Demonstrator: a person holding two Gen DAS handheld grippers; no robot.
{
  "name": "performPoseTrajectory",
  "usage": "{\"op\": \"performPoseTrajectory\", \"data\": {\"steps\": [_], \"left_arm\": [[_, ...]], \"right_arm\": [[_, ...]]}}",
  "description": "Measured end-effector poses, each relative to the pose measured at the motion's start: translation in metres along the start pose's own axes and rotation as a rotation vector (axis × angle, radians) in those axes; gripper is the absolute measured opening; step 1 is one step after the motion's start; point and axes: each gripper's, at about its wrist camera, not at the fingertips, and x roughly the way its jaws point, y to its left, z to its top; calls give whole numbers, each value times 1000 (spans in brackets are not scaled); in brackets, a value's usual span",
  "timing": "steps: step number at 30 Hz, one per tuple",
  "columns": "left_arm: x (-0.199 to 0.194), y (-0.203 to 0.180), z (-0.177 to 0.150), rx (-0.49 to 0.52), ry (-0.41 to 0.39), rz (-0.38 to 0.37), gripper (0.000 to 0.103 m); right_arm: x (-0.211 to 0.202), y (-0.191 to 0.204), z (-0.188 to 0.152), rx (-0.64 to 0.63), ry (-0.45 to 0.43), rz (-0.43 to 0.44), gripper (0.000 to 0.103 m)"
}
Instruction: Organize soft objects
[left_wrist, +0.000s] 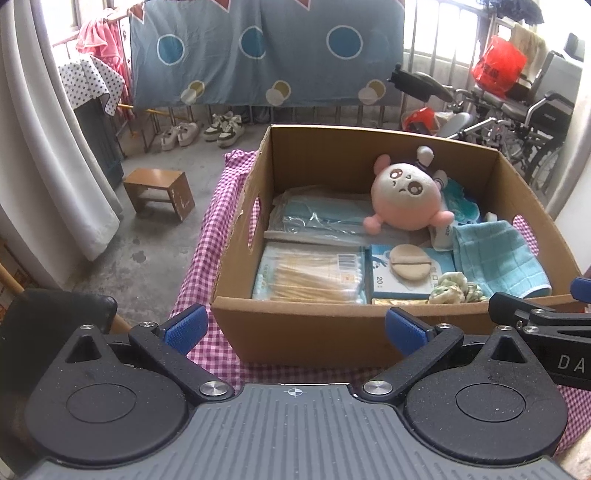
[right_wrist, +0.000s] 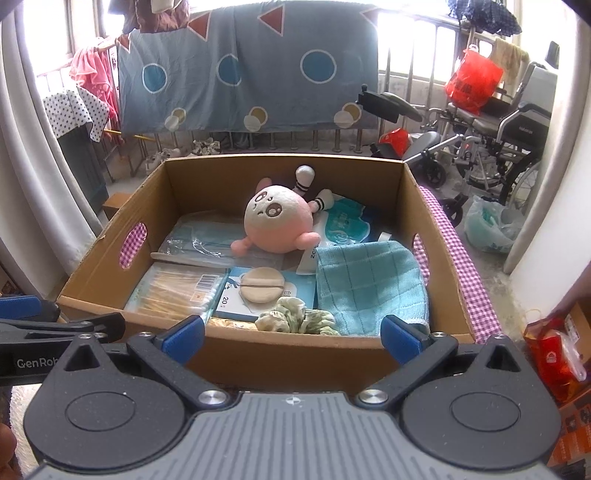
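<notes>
Both jaws wide — short of box rim (right_wrist: 258, 341)

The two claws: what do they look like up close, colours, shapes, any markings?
Both match. The left claw and right claw each have black angled finger arms tipped with textured blue pads, silver pivot screws, two round black housings and a ribbed grey base with a small crosshair mark. White lettering shows on each claw's side, only partly readable. No cables or sleeves are visible.

A pink checked cloth (left_wrist: 207, 236) covers the surface, bearing the cardboard box (left_wrist: 295, 332).
</notes>
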Motion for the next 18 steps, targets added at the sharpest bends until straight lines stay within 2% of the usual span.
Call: {"op": "performPoseTrajectory", "data": {"steps": [18], "left_arm": [[0, 4, 1, -8, 0, 5, 103]], "right_arm": [[0, 2, 2, -15, 8, 12, 103]]}}
